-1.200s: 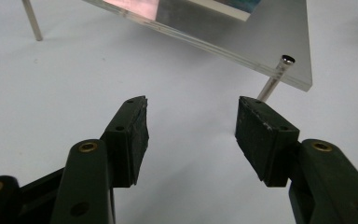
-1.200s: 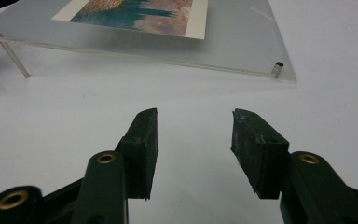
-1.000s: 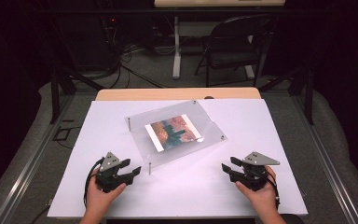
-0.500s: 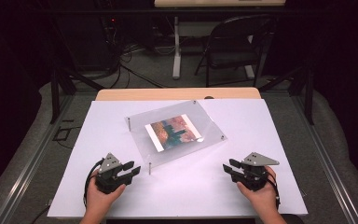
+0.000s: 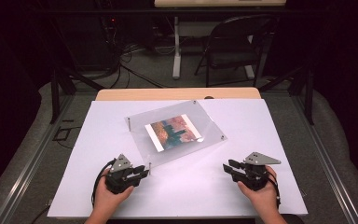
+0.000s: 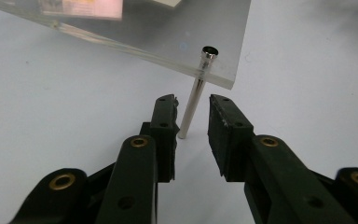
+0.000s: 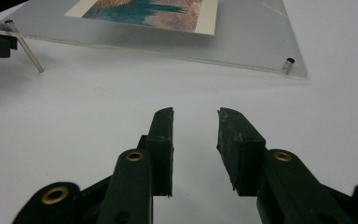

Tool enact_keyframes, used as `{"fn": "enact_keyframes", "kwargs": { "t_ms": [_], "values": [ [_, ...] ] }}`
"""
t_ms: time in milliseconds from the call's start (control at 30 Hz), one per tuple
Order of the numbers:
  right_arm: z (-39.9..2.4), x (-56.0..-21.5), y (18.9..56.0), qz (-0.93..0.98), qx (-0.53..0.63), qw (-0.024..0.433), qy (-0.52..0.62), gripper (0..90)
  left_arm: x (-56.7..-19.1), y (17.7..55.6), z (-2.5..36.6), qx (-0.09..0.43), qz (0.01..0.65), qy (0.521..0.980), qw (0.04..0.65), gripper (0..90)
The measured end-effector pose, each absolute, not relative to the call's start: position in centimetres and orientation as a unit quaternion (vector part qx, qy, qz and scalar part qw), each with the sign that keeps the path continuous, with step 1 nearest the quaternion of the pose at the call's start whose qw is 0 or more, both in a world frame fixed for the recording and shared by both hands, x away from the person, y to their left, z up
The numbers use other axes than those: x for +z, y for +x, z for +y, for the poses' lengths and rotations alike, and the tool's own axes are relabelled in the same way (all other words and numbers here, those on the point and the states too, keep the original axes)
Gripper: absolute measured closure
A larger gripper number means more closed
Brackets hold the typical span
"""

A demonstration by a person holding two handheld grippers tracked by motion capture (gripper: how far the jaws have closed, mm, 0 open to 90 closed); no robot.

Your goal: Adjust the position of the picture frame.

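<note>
A clear acrylic frame (image 5: 176, 132) sits near the middle of the white surface (image 5: 261, 126), turned a little so its corners point roughly toward 12, 3, 6 and 9 o'clock, with a colourful print (image 5: 173, 132) sandwiched in its centre. Thin metal posts stand at its corners. The left claw (image 5: 142, 172), held in the person's left hand (image 5: 109, 196) at about 7 o'clock on the surface, points toward the frame's nearest corner. In the left gripper view its jaws are spread with a narrow gap, and the corner post (image 6: 195, 95) rises tilted from the surface between their tips; whether either jaw touches it cannot be told. The post's top passes through the corner of the clear plate (image 6: 168, 32). The right claw (image 5: 227, 166), in the right hand (image 5: 261, 193) at about 5 o'clock, is well apart from the frame and aims toward 10 o'clock. In the right gripper view its jaws are spread and hold nothing, with bare white surface (image 7: 98, 102) between them and the frame's edge (image 7: 168, 46) beyond; another short post (image 7: 288, 64) shows at about 1 o'clock.
</note>
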State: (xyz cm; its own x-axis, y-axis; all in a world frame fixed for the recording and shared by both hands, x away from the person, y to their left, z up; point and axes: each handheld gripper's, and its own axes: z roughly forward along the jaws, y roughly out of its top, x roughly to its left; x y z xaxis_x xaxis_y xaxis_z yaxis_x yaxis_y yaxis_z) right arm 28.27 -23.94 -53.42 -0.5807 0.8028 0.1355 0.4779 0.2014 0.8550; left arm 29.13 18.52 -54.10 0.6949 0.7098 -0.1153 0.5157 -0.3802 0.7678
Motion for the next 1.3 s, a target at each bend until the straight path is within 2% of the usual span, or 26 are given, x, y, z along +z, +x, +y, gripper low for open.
{"fn": "enact_keyframes", "kwargs": {
  "t_ms": [367,733,967,1300],
  "values": [
    [-24.2,-53.4,28.4,0.750,0.475,0.164,0.430,65.1,-54.6,29.8,17.3,0.124,0.373,0.827,0.402,82.4],
    [-24.3,-53.5,28.4,0.746,0.480,0.159,0.433,64.5,-54.5,29.8,17.2,0.128,0.373,0.827,0.402,83.5],
    [-24.4,-53.5,28.5,0.745,0.482,0.156,0.434,64.5,-54.4,29.9,17.1,0.110,0.379,0.822,0.410,83.3],
    [-24.4,-53.5,28.4,0.743,0.483,0.154,0.437,64.4,-53.9,29.1,13.2,0.072,0.345,0.832,0.429,83.6]
  ]
}}
